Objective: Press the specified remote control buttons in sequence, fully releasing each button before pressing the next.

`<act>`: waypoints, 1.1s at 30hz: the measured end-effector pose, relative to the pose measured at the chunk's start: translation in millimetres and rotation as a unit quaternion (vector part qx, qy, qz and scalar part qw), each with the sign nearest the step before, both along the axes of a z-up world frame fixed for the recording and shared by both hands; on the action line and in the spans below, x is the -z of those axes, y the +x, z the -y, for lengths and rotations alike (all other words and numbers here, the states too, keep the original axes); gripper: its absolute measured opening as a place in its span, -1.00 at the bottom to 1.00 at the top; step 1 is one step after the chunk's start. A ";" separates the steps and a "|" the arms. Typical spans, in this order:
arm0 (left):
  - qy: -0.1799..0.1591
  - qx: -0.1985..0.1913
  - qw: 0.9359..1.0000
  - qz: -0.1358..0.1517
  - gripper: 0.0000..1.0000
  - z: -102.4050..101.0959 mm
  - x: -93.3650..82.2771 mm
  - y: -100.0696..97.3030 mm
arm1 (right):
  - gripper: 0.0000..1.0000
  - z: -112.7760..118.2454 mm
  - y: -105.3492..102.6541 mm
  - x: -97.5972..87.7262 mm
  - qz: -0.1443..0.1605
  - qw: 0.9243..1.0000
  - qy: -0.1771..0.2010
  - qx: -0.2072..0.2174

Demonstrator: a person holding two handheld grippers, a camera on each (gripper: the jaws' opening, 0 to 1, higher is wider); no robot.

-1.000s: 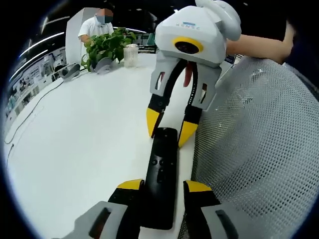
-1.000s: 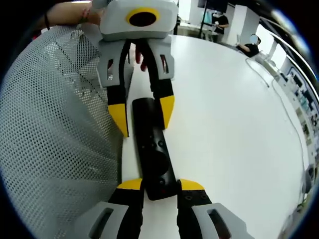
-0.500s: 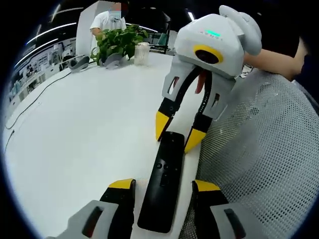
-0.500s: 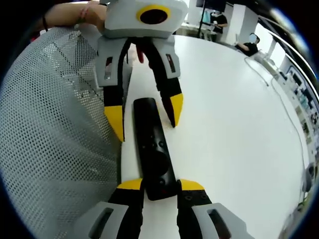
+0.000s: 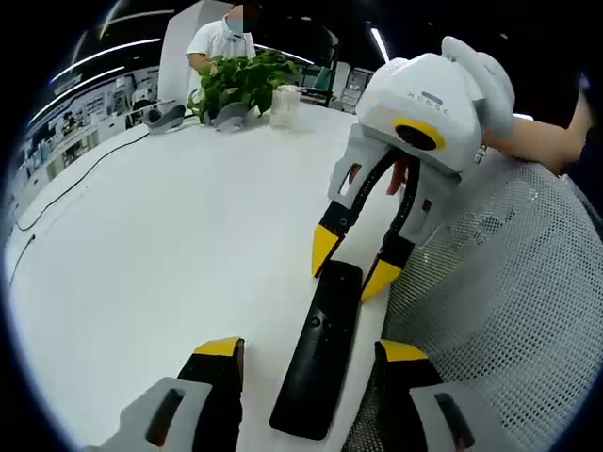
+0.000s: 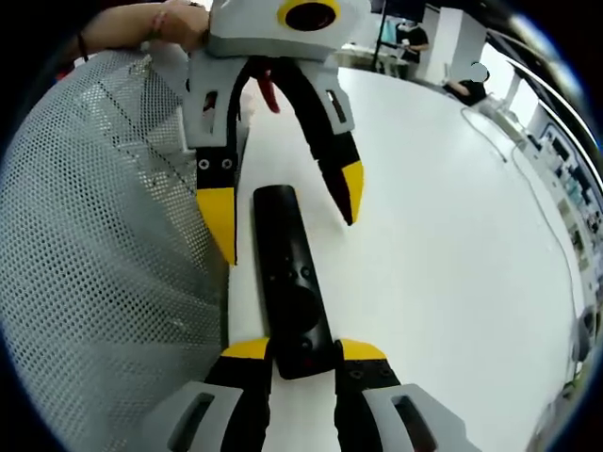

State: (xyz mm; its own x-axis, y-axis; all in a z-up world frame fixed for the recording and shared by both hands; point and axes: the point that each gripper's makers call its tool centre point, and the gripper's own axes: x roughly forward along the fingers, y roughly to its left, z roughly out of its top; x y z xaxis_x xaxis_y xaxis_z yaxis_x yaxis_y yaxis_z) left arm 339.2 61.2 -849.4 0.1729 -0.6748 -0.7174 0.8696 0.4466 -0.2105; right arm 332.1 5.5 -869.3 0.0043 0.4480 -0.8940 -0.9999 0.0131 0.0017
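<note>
A black remote control [image 5: 325, 348] lies lengthwise on the white table [image 5: 170, 235], close to the table's edge. In the left gripper view my left gripper [image 5: 309, 350] is open, its yellow-tipped jaws standing well apart on either side of the remote's near end without touching it. My right gripper [image 5: 353, 266] comes in from the far side and holds the remote's other end. In the right gripper view my right gripper [image 6: 304, 350] is shut on the end of the remote [image 6: 287, 282] that carries the round button pad. Opposite it the left gripper [image 6: 285, 205] hangs spread wide.
A grey mesh chair back [image 5: 490, 311] presses against the table edge beside the remote and appears as the mesh chair [image 6: 104, 235] in the right gripper view. A potted plant [image 5: 240, 80], a glass jar [image 5: 285, 105] and a person stand at the far end. A cable [image 5: 75, 188] runs along the left.
My left gripper has spread its jaws, let go of the remote and drawn back a little. My right gripper has stayed shut on the remote, which has not moved.
</note>
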 end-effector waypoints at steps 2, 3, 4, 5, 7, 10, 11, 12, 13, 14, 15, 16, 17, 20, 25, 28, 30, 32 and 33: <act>-0.014 -0.010 1.000 0.003 0.33 2.3 -6.2 3.4 | -0.55 -0.1 0.0 -0.1 0.000 1.000 -0.001 0.000; -0.030 -0.024 0.999 0.012 0.36 5.0 -12.8 9.2 | -0.55 -0.1 0.0 0.1 0.000 1.000 -0.001 0.000; -0.039 -0.035 0.999 0.014 0.39 6.3 -17.0 13.1 | -0.55 -0.2 0.0 0.1 0.000 1.000 -0.001 0.000; -0.047 -0.042 0.998 0.017 0.41 6.7 -20.8 15.8 | -0.55 -0.1 0.2 0.2 0.000 1.000 -0.001 0.001; -0.055 -0.058 0.996 0.029 0.51 4.6 -27.5 23.3 | -0.55 -0.3 0.1 0.0 0.000 1.000 -0.001 0.001; -0.075 -0.090 0.992 0.045 0.67 0.4 -39.5 34.7 | -0.55 -0.8 0.5 -0.1 0.000 1.000 -0.001 0.003; -0.080 -0.098 0.991 0.050 0.73 -1.0 -42.3 37.6 | -0.55 -1.2 0.7 -0.2 0.000 1.000 -0.001 0.004; -0.085 -0.105 0.989 0.052 0.79 -2.6 -45.2 40.2 | -0.55 -1.2 0.8 -0.1 0.000 1.000 -0.001 0.004; -0.088 -0.110 0.988 0.055 0.82 -3.8 -46.7 42.1 | -0.55 -1.3 0.9 0.0 0.000 1.000 0.000 0.004; -0.089 -0.116 0.988 0.059 0.86 -5.1 -47.6 44.5 | -0.55 -1.5 1.1 0.1 0.000 1.000 0.000 0.005; -0.088 -0.122 0.987 0.062 0.91 -6.8 -48.3 46.3 | -0.55 -1.6 1.3 0.2 0.000 1.000 0.000 0.005; -0.089 -0.125 0.986 0.062 0.95 -6.8 -48.9 47.5 | -0.55 -1.7 1.4 0.0 0.000 1.000 0.000 0.005; -0.087 -0.130 0.986 0.065 1.00 -7.4 -49.5 48.8 | -0.55 -1.8 1.4 -0.2 0.000 1.000 0.001 0.006; -0.085 -0.133 0.985 0.075 1.00 -8.3 -54.1 50.2 | -0.55 -2.2 1.6 -0.1 0.000 1.000 0.002 0.007; -0.095 -0.145 0.980 0.095 1.00 -9.0 -66.0 54.6 | -0.55 -2.9 2.2 0.0 0.000 1.000 0.003 0.008; -0.095 -0.149 0.978 0.108 1.00 -11.8 -72.5 56.4 | -0.55 -5.5 4.4 -0.3 -0.002 1.000 0.007 0.018; -0.089 -0.148 0.978 0.117 1.00 -14.7 -74.2 56.0 | -0.56 -7.8 6.8 -0.5 -0.009 0.999 0.010 0.032; -0.085 -0.147 0.978 0.118 1.00 -16.3 -73.6 54.7 | -0.56 -10.7 9.4 -0.6 -0.004 0.999 0.010 0.035; -0.084 -0.147 0.979 0.117 1.00 -17.3 -73.7 53.8 | -0.56 -11.6 9.9 -0.6 -0.002 0.999 0.010 0.034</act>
State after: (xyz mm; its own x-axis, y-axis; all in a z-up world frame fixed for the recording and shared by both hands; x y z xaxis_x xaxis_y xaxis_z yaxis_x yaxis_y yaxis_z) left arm 393.0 78.5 -775.7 0.5237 -0.6762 -0.5182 0.7419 0.6610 -0.1129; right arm 342.0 17.0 -868.8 0.0320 0.4649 -0.8848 -0.9967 0.0814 0.0068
